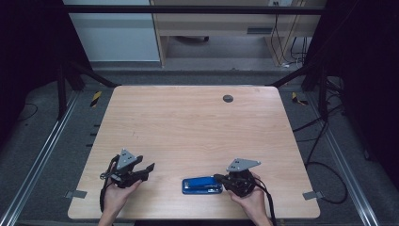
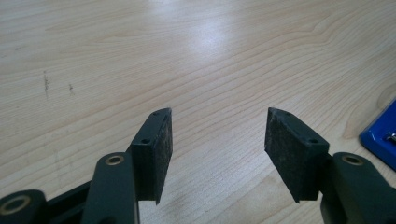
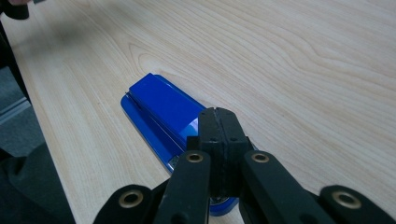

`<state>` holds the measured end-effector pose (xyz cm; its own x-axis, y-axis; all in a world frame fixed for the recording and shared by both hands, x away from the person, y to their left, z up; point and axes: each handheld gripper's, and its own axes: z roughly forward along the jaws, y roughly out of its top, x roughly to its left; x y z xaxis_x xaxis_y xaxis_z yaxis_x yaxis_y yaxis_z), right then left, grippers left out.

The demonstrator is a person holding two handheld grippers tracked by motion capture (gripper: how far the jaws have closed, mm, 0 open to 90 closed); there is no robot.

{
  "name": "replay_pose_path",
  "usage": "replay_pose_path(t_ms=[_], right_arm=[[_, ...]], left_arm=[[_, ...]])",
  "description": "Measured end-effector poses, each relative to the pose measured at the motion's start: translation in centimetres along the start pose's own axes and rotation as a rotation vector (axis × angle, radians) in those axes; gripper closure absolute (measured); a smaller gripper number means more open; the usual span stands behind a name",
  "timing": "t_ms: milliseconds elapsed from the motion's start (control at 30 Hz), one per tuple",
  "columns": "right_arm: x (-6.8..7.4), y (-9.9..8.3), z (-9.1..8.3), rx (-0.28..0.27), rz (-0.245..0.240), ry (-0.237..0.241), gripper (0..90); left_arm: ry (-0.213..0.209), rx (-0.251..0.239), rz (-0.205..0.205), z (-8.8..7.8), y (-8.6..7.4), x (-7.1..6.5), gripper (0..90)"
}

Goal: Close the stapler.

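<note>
Item: blue plastic stapler (image 1: 202, 185), flat on the pale wooden desk (image 1: 188, 127) near its front edge, right of centre. Right gripper (image 3: 218, 122): fingers clenched together, empty, poised over the stapler's rear end; a square downward press is advised. Left gripper (image 2: 218, 135): fingers released, nothing between.

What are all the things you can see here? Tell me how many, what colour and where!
stapler: one, blue, lying flat near the front edge of the table, right of middle
table: one, light wood, in the middle of the high view
round cap: one, dark grey, set in the table top near its far edge
left hand-held gripper: one, black, front left of the table, jaws open with nothing between them
right hand-held gripper: one, black, jaws shut, tips over the stapler's right end
hands: two, at the front edge, each holding a gripper
</note>
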<state>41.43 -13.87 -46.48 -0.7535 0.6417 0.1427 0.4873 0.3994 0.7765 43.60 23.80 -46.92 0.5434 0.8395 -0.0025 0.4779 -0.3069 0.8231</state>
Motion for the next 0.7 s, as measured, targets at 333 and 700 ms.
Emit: replay_pose_path(t_ms=[333,700], right_arm=[[-0.8,0.5,-0.9,-0.07,-0.008,-0.023,90.0],[-5.4,-0.4,-2.5,-0.087,0.109,-0.25,60.8]], left_arm=[[-0.008,0.0,-0.012,0.4,-0.1,0.1,41.3],[-0.008,0.01,-0.034,0.8,-0.3,0.5,37.1]])
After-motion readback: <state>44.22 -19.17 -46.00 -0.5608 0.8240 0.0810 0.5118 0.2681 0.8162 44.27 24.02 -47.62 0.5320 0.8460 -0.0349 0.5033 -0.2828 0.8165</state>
